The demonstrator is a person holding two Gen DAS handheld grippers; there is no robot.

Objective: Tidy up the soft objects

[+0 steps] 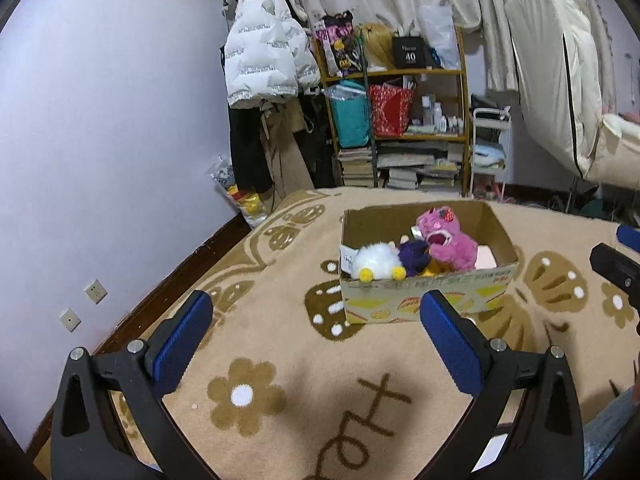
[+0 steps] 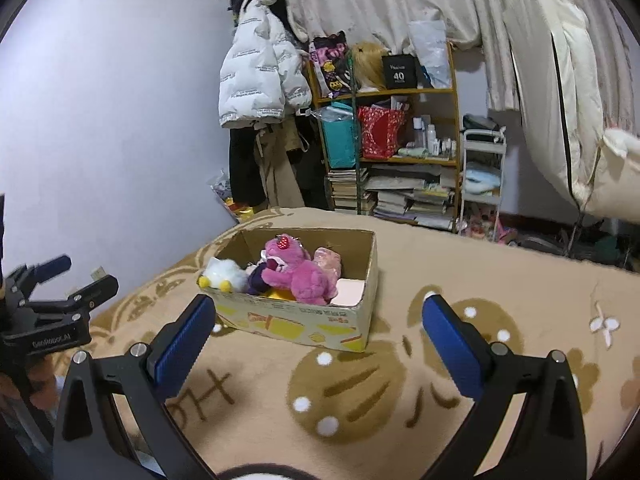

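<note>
At twelve o'clock I note a shelf unit [image 1: 396,128] holding stacked books [image 1: 400,170]. A white puffer jacket [image 1: 264,52] hangs at eleven o'clock.

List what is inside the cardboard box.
Inside the brown cardboard box: pink plush bear, white fluffy chick toy, dark purple plush, something yellow, mostly covered. Beneath them is hidden.

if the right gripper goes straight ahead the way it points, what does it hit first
Probably the cardboard box on the blanket. The open right gripper points at its near wall, nothing between, though depth is unclear.
</note>
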